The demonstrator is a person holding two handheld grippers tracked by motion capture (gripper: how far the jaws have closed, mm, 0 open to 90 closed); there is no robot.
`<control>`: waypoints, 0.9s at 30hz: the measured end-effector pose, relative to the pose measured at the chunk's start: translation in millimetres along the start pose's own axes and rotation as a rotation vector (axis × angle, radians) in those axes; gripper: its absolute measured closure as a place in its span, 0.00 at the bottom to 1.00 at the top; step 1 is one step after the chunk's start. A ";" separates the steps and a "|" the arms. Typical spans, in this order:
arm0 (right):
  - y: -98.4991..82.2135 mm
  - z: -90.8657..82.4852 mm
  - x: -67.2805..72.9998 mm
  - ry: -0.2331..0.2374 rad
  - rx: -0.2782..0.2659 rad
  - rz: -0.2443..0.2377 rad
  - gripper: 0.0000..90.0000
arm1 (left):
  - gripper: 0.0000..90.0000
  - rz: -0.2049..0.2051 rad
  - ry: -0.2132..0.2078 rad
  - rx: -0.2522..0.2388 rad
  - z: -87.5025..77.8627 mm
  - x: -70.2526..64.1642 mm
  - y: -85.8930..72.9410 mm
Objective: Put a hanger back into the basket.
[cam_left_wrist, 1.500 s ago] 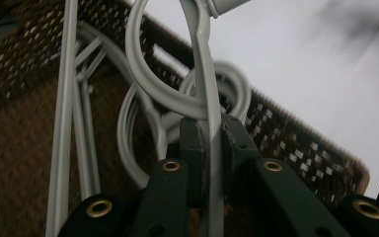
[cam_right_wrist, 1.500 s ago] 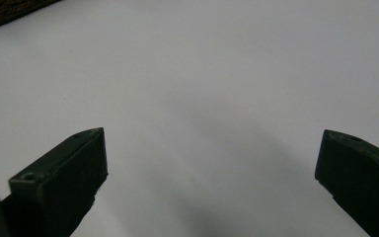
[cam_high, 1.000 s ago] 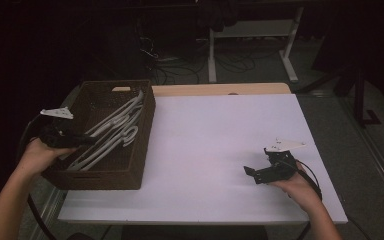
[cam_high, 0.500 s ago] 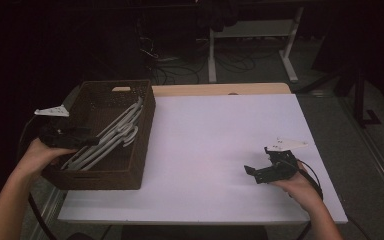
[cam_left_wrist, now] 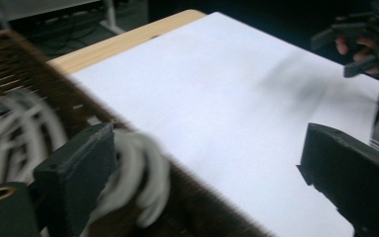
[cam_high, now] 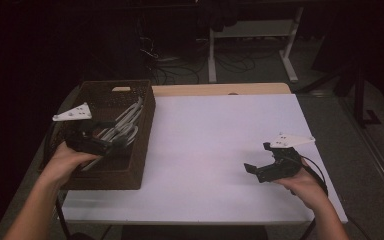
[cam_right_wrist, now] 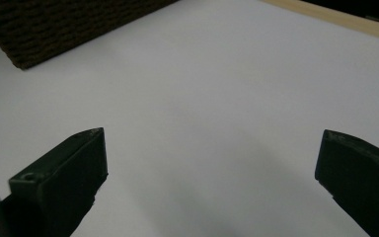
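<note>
Since a second ago your left gripper (cam_high: pixel 114 134) has drawn back toward you over the near part of the woven basket (cam_high: pixel 145 150), and its jaws have just been opening; they now stand wide apart with nothing pinched between them; in the left gripper view the white hangers (cam_left_wrist: pixel 138 173) show blurred just past the left jaw, inside the basket and beside its right wall; from above the hangers (cam_high: pixel 125 122) lie in a loose pile in the basket, which sits at the left edge of the white table (cam_high: pixel 220 130); your right gripper (cam_high: pixel 260 161) has lifted slightly; it hovers over bare table near the right edge, jaws spread wide, holding nothing.
</note>
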State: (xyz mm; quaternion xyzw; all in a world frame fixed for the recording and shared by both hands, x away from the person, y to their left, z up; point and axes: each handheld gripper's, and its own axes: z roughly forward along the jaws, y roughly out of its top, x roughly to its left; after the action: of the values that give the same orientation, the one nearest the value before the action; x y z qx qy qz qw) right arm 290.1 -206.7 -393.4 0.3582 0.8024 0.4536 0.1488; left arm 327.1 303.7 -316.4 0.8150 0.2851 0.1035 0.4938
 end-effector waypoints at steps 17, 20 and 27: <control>23.5 -8.5 0.3 0.032 0.004 -0.025 0.00 | 0.00 0.028 -0.095 0.007 37.0 -23.3 -15.6; 23.6 -7.3 0.1 0.033 0.008 -0.027 0.00 | 0.00 0.022 -0.101 0.007 38.8 -23.2 -18.8; 23.8 -7.2 -1.4 0.031 0.005 -0.024 0.00 | 0.00 0.022 -0.106 -0.003 38.4 -22.8 -19.6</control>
State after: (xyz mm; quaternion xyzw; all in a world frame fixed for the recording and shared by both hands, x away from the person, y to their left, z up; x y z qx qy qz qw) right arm 297.5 -204.2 -369.8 0.3415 0.8100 0.4553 0.1410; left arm 318.7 269.0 -349.6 0.8216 0.2495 0.0662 0.5082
